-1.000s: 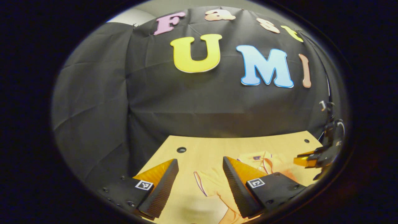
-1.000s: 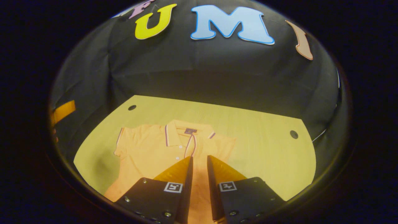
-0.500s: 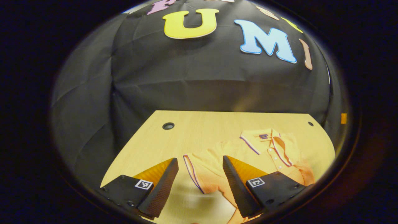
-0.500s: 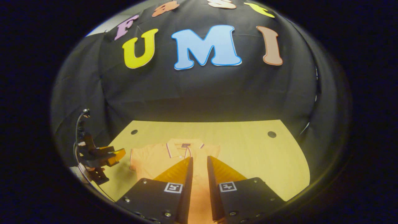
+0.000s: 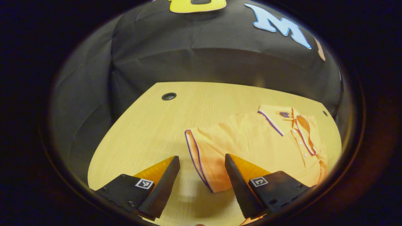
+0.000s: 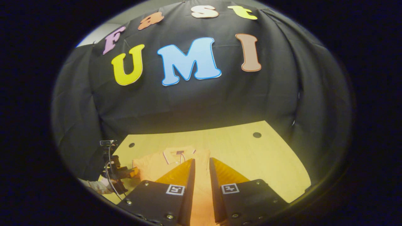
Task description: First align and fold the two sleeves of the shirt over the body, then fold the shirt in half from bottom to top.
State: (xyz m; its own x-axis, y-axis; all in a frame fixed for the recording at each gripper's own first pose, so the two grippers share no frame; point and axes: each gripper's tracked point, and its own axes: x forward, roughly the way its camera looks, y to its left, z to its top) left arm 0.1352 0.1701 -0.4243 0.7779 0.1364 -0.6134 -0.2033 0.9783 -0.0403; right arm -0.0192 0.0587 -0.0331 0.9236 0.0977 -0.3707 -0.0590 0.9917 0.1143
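**A:** Where is the shirt [image 5: 260,141]?

**B:** Flat on the table [image 5: 150,125], collar [image 5: 278,114] toward the booth wall. In the left gripper view the left sleeve [image 5: 204,160] lies spread out to the side, its striped cuff on bare wood. In the right gripper view the far right edge of the shirt looks straight, so I judge the right sleeve is already folded in, though I can't be sure.

**A:** And the grippers?

**B:** The left gripper [image 5: 201,164] has its jaws wide apart and holds nothing; the cuff sits between the two fingers, below them, not pinched. The right gripper [image 6: 202,164] has its jaws close together with a narrow gap, above the shirt body. I can't tell whether any cloth is caught in that gap.

**A:** So which step?

**B:** The sleeve stage, I think, with the left sleeve the one in hand. The bottom-to-top fold isn't started.

**A:** What does the next move need?

**B:** The left gripper should drop onto the cuff edge, close on one layer only, then carry it across the body and lay it square to the side seam.
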